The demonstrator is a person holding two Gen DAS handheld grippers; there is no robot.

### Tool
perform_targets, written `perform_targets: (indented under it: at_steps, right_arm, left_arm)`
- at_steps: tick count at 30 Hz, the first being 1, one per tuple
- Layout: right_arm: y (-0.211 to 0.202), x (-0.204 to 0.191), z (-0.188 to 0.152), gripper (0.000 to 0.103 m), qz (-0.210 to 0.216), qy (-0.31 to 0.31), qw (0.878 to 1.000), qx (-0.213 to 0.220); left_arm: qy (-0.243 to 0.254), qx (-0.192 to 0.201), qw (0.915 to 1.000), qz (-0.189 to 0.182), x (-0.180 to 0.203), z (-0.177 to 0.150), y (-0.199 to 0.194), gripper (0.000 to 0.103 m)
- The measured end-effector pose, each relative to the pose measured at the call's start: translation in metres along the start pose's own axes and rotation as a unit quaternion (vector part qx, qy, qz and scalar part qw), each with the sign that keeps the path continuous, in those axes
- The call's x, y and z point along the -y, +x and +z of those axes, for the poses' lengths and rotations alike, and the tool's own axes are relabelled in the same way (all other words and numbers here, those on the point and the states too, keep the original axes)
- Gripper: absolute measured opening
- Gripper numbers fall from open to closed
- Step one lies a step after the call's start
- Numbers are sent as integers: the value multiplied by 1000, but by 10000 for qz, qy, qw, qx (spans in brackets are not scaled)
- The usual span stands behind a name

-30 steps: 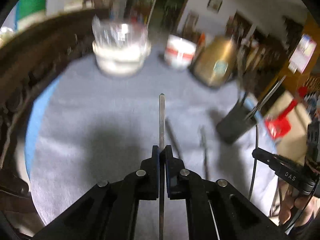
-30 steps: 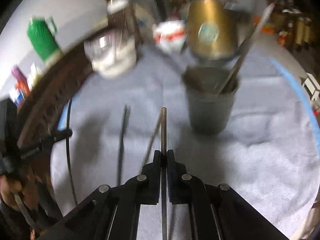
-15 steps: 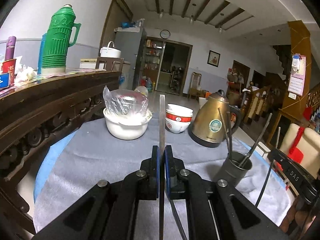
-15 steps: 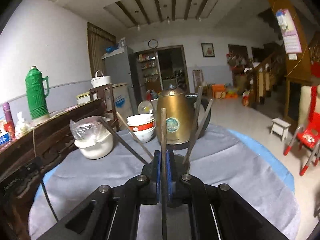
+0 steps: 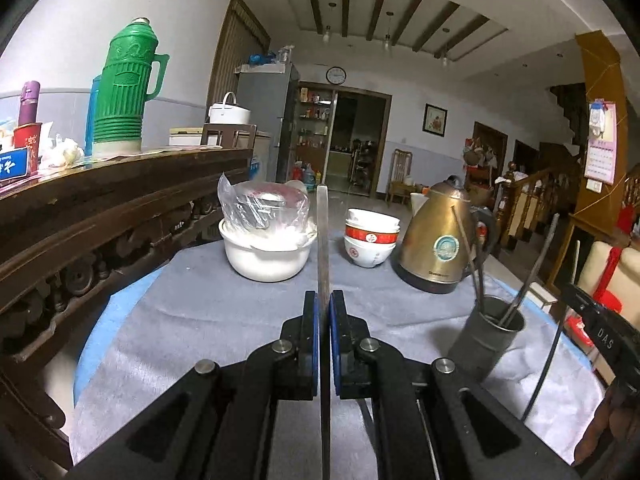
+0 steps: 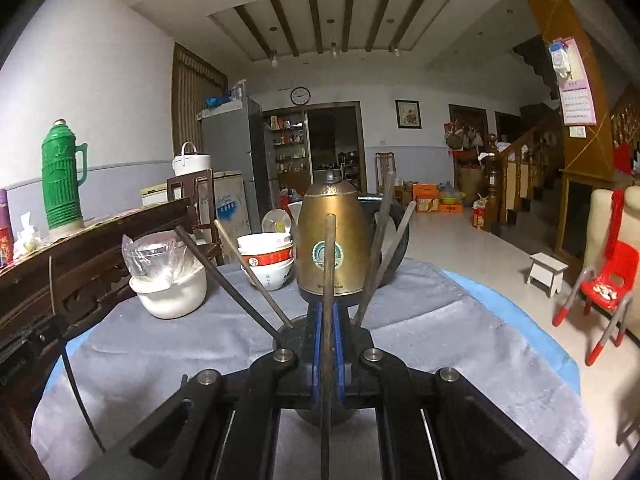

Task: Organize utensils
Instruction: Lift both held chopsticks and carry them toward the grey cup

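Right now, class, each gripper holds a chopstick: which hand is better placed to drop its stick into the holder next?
Probably the right. Its gripper sits just behind the holder, chopstick above it. From the left gripper, the holder stands off to the side.

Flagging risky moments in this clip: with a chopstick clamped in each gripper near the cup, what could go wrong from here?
1. The grey cup already holds leaning chopsticks; the stick in the right gripper could knock against them on the way in.
2. The cup looks light, so a sideways push may tip it.
3. The left gripper pinches its chopstick far from the tip, so it could pivot or slip.
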State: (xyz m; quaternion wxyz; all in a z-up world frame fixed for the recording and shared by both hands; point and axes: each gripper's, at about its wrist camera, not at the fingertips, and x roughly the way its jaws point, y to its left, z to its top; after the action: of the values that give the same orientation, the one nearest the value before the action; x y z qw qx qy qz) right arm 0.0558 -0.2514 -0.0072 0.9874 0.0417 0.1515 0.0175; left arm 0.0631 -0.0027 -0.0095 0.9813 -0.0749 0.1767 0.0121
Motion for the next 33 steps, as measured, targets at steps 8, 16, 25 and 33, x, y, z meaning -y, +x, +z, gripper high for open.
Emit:
perform_targets:
  at_steps: [8, 16, 25, 33]
  right_arm:
    - [-60, 11, -4, 7, 190, -66, 9998, 27]
    - [-112, 25, -20, 7, 213, 233, 9995, -80]
    - [-119, 36, 6, 6, 277, 540, 9980, 198]
    - [-131, 50, 18, 6, 455, 887, 9947, 231]
  left_arm:
    - [-38, 67, 9996, -258, -13, -8, -62, 6]
    - [-323, -24, 9989, -325, -25, -23, -100, 6]
    - [-648, 130, 9961, -589, -25, -1, -106, 5]
    - [-788, -259, 9945, -632, -8, 23, -87, 5]
